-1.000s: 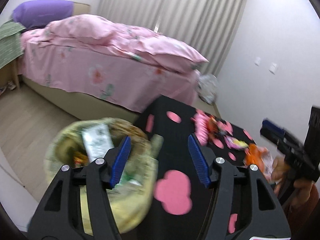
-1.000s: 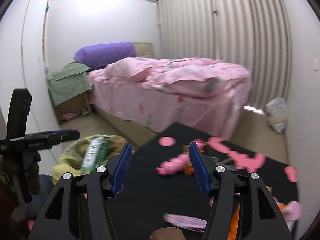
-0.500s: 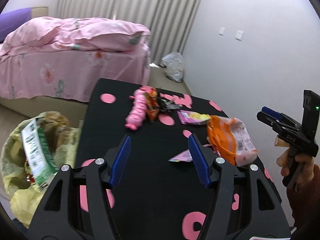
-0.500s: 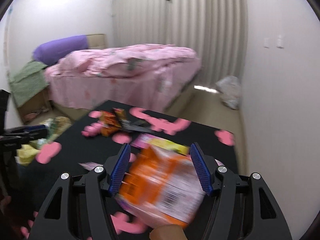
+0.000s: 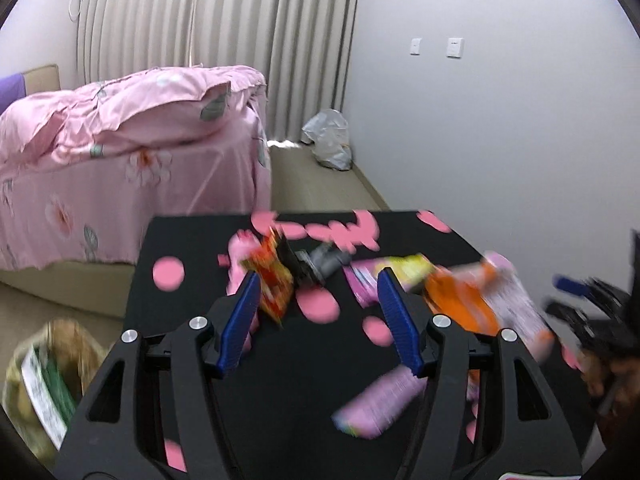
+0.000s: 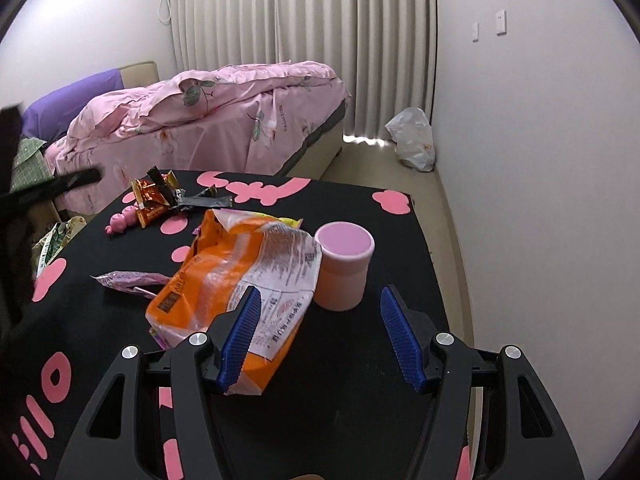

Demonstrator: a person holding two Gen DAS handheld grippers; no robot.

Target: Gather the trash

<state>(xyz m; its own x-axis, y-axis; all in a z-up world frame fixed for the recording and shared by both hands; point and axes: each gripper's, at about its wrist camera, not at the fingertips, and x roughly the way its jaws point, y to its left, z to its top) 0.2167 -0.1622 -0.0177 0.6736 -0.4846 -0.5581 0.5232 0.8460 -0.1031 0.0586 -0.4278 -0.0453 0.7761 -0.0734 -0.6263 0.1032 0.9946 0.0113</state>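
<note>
Wrappers lie on a black table with pink spots (image 6: 360,208). A big orange and white bag (image 6: 240,276) lies just ahead of my open, empty right gripper (image 6: 320,336), its near end by the left finger. A red-orange wrapper (image 5: 270,280), a grey wrapper (image 5: 326,262) and a small pink wrapper (image 5: 380,404) lie before my open, empty left gripper (image 5: 318,320). The orange bag also shows in the left wrist view (image 5: 480,300). The yellow trash bag (image 5: 40,380) hangs off the table's left side.
A pink cup (image 6: 344,268) stands upside down right of the orange bag. A pink toy (image 6: 120,222) lies at the table's left. A pink bed (image 6: 208,120) stands behind. A white plastic bag (image 6: 412,144) lies by the curtain.
Both grippers have swung right from the trash bag toward the table. The right one has moved past the orange bag's middle and now faces the pink cup.
</note>
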